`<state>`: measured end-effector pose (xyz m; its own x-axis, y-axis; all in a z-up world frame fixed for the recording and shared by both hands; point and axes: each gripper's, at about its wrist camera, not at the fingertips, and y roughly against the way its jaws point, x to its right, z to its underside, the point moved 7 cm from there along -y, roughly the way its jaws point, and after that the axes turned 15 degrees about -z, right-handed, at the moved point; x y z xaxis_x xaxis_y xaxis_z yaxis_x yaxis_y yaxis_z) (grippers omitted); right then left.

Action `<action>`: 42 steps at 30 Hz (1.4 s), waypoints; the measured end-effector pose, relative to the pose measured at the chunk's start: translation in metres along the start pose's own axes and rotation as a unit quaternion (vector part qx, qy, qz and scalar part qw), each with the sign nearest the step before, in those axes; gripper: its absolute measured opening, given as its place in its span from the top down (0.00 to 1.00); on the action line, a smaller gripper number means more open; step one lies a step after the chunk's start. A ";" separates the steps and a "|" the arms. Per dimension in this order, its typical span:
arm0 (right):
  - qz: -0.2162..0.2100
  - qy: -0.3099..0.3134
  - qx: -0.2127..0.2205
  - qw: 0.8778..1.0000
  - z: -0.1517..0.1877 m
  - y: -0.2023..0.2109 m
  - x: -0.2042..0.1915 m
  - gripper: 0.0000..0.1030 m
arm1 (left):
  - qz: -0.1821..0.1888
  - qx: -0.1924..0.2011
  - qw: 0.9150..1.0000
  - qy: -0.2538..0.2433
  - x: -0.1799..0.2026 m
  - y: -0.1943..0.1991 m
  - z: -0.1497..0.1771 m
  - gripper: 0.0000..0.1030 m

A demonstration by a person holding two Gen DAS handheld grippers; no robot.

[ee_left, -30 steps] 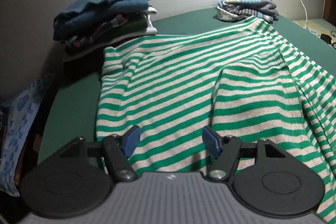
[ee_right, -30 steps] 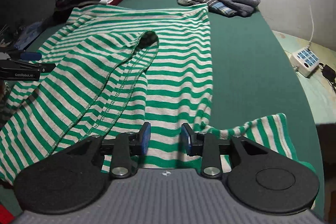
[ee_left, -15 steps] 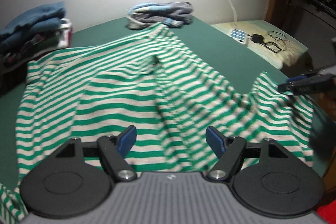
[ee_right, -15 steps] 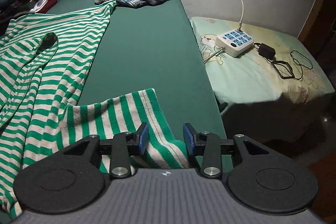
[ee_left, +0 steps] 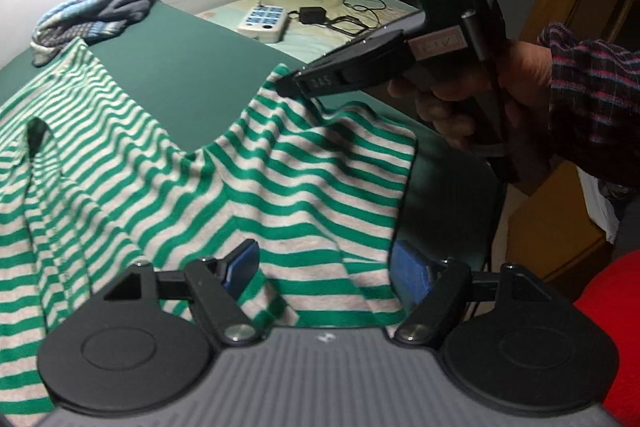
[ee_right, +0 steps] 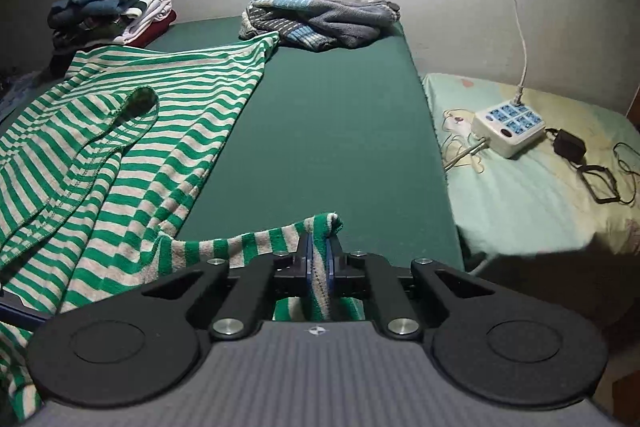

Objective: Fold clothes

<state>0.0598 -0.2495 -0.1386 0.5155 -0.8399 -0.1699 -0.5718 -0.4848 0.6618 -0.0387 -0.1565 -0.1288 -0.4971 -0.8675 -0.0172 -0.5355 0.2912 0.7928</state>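
The green-and-grey striped shirt (ee_right: 132, 131) lies spread over the green table (ee_right: 336, 131), with one corner of its hem pulled out toward the table's near right edge. The right gripper (ee_right: 318, 259) has just been closing, and its blue pads are now clamped together on that hem corner, a fold of striped cloth standing up between them. In the left wrist view the same pinch shows from the side: the right gripper (ee_left: 286, 89) lifts the cloth into a small peak above the table, held by the person's hand (ee_left: 476, 99) in a dark plaid sleeve (ee_left: 592, 99).

The left gripper (ee_left: 324, 267) hangs over the near hem of the shirt with its fingers (ee_left: 412, 275) wide apart; cloth lies below and between them, but the pads do not press on it.

The step in hand looks like taking hold of the hem at two points before a fold. The next move likely calls for the left gripper to come down onto the hem, close on it, and then for both to carry that edge across the table toward the shirt's far end by the crumpled knit sweater (ee_right: 320, 19), keeping the cloth taut.
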 end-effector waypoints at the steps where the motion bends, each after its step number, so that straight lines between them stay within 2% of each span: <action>1: 0.009 -0.001 0.000 1.000 0.001 0.002 0.005 0.93 | 0.011 -0.006 1.000 -0.001 0.004 -0.003 0.001 0.26; 4: 0.018 -0.019 -0.011 1.000 0.011 -0.002 0.019 0.94 | 0.025 -0.023 0.999 -0.007 0.013 -0.014 0.005 0.24; 6: 0.012 -0.033 0.008 0.999 0.012 -0.002 0.023 0.93 | 0.024 -0.022 0.999 -0.011 0.016 -0.016 0.006 0.19; 8: 0.007 -0.054 0.017 0.998 0.012 0.001 0.027 0.83 | 0.020 -0.022 0.999 -0.015 0.019 -0.016 0.005 0.17; 9: 0.001 -0.062 0.023 0.998 0.012 0.009 0.029 0.73 | 0.015 -0.022 0.999 -0.019 0.019 -0.015 0.005 0.17; 10: -0.006 -0.069 0.028 0.997 0.013 0.019 0.032 0.70 | 0.009 -0.019 1.000 -0.022 0.018 -0.012 0.004 0.17; 12: -0.021 -0.080 0.027 0.996 0.019 0.039 0.035 0.69 | 0.005 -0.010 1.000 -0.021 0.014 -0.003 0.003 0.17; 16: -0.053 -0.092 -0.011 0.994 0.047 0.075 0.035 0.68 | 0.014 -0.006 1.000 -0.009 0.008 0.009 0.003 0.17; 18: -0.060 -0.096 -0.027 0.993 0.062 0.080 0.028 0.68 | 0.017 -0.010 1.000 -0.012 0.008 0.009 0.005 0.16; 22: -0.070 -0.082 -0.026 0.994 0.079 0.080 0.012 0.65 | 0.025 -0.027 0.999 -0.021 0.017 0.002 0.009 0.16; 24: -0.060 -0.064 -0.021 0.996 0.081 0.077 0.006 0.65 | 0.033 -0.032 0.999 -0.027 0.023 0.000 0.010 0.16; 26: -0.046 -0.049 -0.021 0.997 0.079 0.074 0.004 0.77 | 0.040 -0.037 0.998 -0.031 0.028 -0.002 0.011 0.16; 27: -0.042 -0.048 -0.023 0.998 0.078 0.073 0.004 0.91 | 0.043 -0.040 0.998 -0.033 0.030 -0.003 0.012 0.16; 33: 0.001 -0.040 -0.018 0.999 0.071 0.091 0.012 0.94 | 0.072 -0.047 0.996 -0.038 0.043 -0.008 0.015 0.16; 37: 0.012 -0.032 -0.043 0.999 0.076 0.097 0.016 0.94 | 0.090 -0.040 0.994 -0.043 0.049 -0.010 0.015 0.07; 40: 0.023 -0.021 -0.071 0.997 0.088 0.088 0.010 0.94 | 0.087 -0.039 0.994 -0.046 0.050 -0.008 0.016 0.08; 42: 0.022 -0.022 -0.074 0.997 0.088 0.088 0.007 0.94 | 0.073 -0.036 0.996 -0.041 0.043 -0.002 0.016 0.11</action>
<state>-0.0434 -0.3198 -0.1461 0.4623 -0.8708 -0.1674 -0.4917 -0.4088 0.7688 -0.0702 -0.1879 -0.1411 -0.6222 -0.7811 0.0534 -0.4049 0.3795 0.8319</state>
